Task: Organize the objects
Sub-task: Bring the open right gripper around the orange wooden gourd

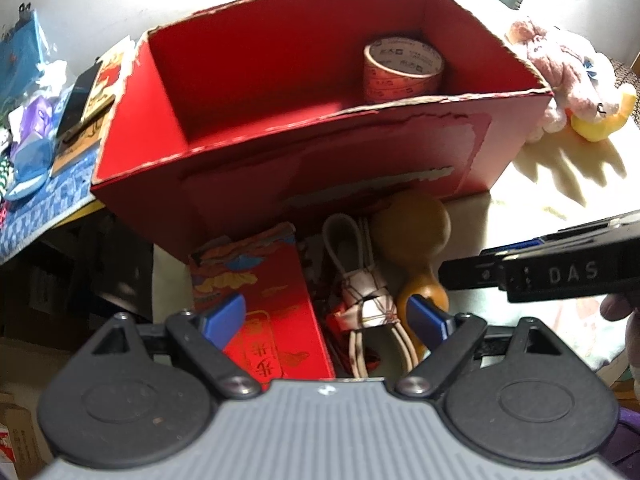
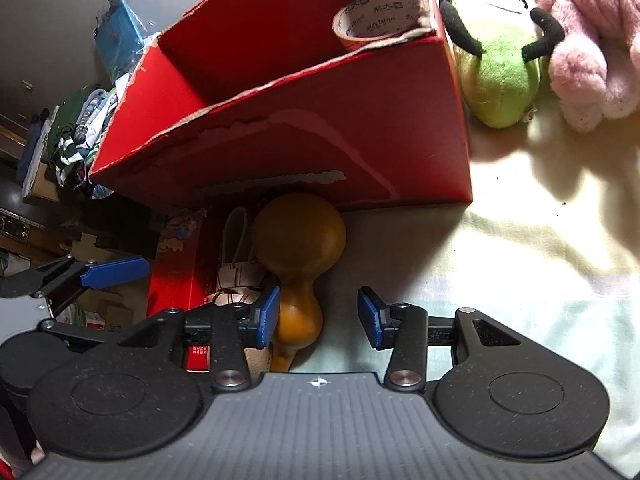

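A roll of tape point(image 1: 403, 69) lies alone inside the open red cardboard box point(image 1: 256, 184), in its far right corner, the only item stowed so far. Packed against the box's near wall, a tan wooden gourd point(image 2: 298, 252), a tied bundle of pale cord point(image 1: 366, 300) and a flat red printed packet point(image 1: 276, 300) lie side by side on the light cloth-covered surface point(image 2: 520, 260), all three outside the box.

The left gripper point(image 1: 324, 318) hovers over the packet and cord with its blue pads spread wide, grasping nothing. The right gripper point(image 2: 318, 316) hangs just beside the gourd's narrow neck, jaws parted and empty; its left pad is close to the neck, though contact cannot be confirmed.

Beyond the box's right side rest a pink plush toy point(image 2: 592, 48) and a green plush toy point(image 2: 500, 80). Judged from this layout, the sorting appears to be at an early stage, with most objects still to go in.
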`<action>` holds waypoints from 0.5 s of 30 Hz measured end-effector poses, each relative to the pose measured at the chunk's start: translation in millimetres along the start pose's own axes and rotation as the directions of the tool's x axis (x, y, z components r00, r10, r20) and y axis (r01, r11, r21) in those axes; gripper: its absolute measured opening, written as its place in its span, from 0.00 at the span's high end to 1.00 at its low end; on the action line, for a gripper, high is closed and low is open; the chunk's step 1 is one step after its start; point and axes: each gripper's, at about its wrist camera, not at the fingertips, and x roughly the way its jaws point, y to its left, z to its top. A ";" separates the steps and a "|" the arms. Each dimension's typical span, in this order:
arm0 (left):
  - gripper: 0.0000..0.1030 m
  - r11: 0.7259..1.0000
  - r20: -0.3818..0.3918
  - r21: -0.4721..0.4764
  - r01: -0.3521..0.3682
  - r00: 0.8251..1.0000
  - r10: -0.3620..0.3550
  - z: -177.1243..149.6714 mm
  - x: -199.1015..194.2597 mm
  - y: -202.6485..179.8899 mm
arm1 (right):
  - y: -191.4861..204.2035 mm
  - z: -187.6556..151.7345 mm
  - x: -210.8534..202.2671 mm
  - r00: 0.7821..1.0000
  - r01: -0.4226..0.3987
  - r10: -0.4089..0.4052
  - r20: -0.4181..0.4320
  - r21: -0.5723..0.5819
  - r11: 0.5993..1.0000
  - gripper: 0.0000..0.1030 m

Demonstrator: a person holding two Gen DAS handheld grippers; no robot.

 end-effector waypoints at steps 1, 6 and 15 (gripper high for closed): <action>0.14 1.000 -0.002 -0.001 -0.001 1.000 0.001 0.0 0.7 0.2 | 0.1 0.4 1.3 1.000 -0.001 0.001 0.000 0.002 1.000 0.55; 0.14 1.000 -0.009 -0.007 -0.002 1.000 0.002 0.5 2.6 4.5 | 1.3 2.2 5.6 1.000 -0.003 0.003 0.000 -0.008 1.000 0.55; 0.14 1.000 -0.020 -0.003 0.003 1.000 -0.003 -2.3 6.9 12.2 | 7.6 3.4 19.3 1.000 0.008 -0.008 -0.003 -0.023 1.000 0.55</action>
